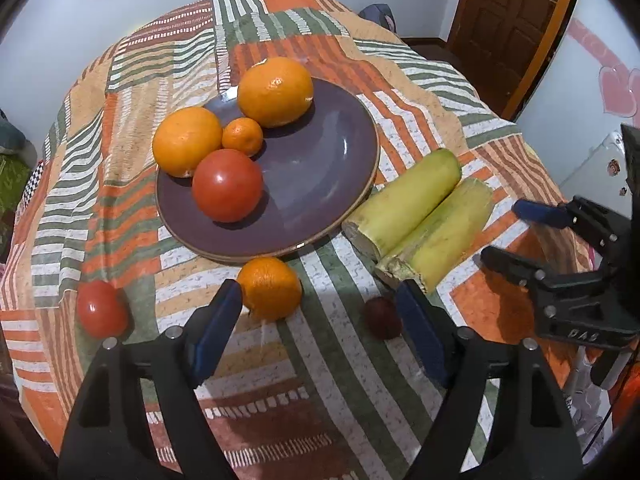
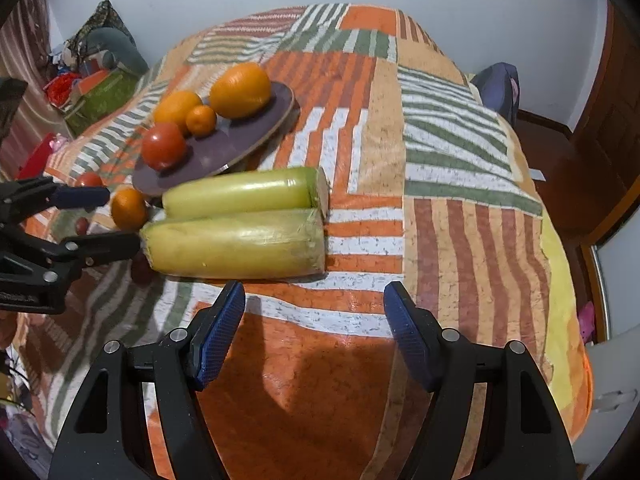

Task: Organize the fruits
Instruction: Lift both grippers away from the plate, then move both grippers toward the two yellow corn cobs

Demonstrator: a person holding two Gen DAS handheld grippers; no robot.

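A dark purple plate (image 1: 320, 168) holds two oranges (image 1: 275, 92), a small tangerine (image 1: 242, 136) and a red tomato (image 1: 227, 185). In front of the plate lie a loose orange (image 1: 269, 289), a second tomato (image 1: 102, 309) and a small dark red fruit (image 1: 382, 317). My left gripper (image 1: 316, 304) is open and empty, just short of the loose orange. Two green corn cobs (image 2: 240, 224) lie right of the plate (image 2: 224, 152). My right gripper (image 2: 314, 300) is open and empty, just short of the nearer cob; it also shows in the left wrist view (image 1: 500, 232).
Everything lies on a bed with a striped orange, green and white cover (image 2: 440, 160). A wooden door (image 1: 516, 20) stands at the far right. Clutter and boxes (image 2: 92, 84) lie on the floor left of the bed. My left gripper (image 2: 100, 216) shows in the right wrist view.
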